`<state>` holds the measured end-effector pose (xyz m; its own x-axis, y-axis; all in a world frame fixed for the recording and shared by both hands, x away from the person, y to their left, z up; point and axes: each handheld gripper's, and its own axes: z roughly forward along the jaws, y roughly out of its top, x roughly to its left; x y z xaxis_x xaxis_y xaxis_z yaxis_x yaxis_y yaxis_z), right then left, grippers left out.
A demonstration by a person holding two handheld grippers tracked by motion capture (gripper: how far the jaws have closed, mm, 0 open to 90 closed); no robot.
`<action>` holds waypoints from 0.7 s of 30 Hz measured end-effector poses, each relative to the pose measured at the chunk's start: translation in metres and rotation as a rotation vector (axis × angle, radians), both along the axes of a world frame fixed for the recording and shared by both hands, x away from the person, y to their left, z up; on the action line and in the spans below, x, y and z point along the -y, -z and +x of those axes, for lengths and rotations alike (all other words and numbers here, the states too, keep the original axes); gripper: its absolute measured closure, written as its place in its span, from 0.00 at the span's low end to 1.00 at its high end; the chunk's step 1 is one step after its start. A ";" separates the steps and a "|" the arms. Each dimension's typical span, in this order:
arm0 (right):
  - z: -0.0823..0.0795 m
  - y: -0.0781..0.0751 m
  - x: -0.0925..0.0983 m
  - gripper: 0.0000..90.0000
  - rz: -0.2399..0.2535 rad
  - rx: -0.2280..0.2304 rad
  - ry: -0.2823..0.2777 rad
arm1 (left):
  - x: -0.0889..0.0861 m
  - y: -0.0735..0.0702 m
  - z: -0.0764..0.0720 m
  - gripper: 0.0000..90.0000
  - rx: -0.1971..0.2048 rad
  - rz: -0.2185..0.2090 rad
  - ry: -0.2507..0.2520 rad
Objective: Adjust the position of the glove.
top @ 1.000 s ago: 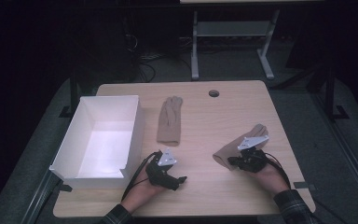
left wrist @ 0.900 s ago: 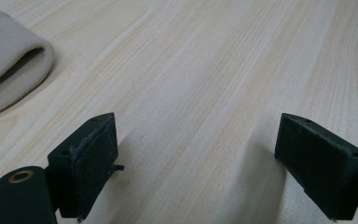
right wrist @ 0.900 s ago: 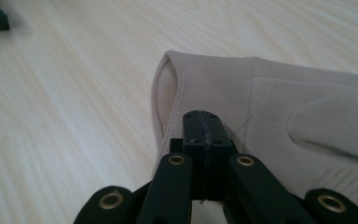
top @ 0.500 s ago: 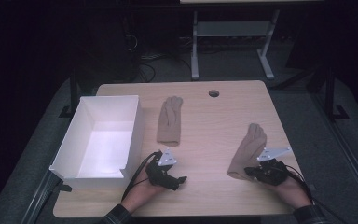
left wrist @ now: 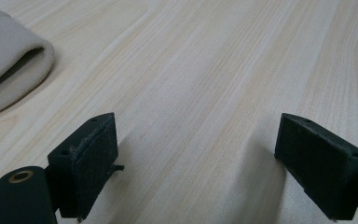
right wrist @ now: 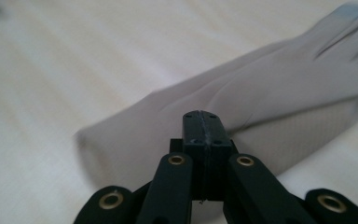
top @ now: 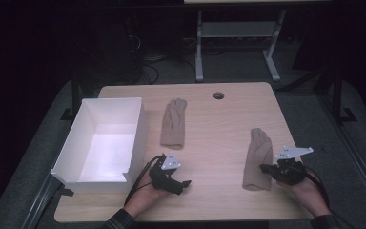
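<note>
Two beige gloves lie flat on the wooden table (top: 219, 138). One glove (top: 174, 124) is at the middle left; its cuff (left wrist: 9, 70) shows at the upper left of the left gripper view. My left gripper (top: 186, 182) (left wrist: 196, 154) rests near the front edge below it, open, with bare wood between its jaws. The other glove (top: 258, 157) (right wrist: 270, 88) lies at the right, fingers pointing away. My right gripper (top: 263, 167) (right wrist: 203, 116) is shut, its tips at that glove's right edge; I see no fabric between the pads.
A white open box (top: 76, 143) stands at the table's left side. A round cable hole (top: 218, 95) sits near the far edge. Behind the table, a metal desk frame (top: 238, 33) and cables stand on the dark floor.
The right glove was bunched under my right gripper and now lies stretched out flat. My right gripper has moved right and toward the front edge. The left gripper stayed put.
</note>
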<state>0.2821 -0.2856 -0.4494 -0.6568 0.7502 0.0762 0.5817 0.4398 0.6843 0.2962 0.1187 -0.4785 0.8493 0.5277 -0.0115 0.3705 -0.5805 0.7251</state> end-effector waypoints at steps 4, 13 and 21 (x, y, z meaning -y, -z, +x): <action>0.032 -0.001 0.000 1.00 -0.012 0.028 0.054 | 0.000 0.000 0.000 0.14 0.001 0.008 0.003; 0.059 0.013 -0.005 1.00 -0.031 -0.014 0.060 | 0.000 0.000 0.000 0.14 0.000 0.008 0.003; 0.051 0.016 -0.027 1.00 -0.031 -0.028 -0.035 | 0.000 0.000 0.000 0.14 0.000 0.009 0.003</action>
<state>0.3332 -0.2585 -0.4655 -0.6806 0.7291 0.0717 0.5842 0.4811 0.6537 0.2964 0.1190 -0.4780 0.8511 0.5249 -0.0067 0.3684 -0.5880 0.7201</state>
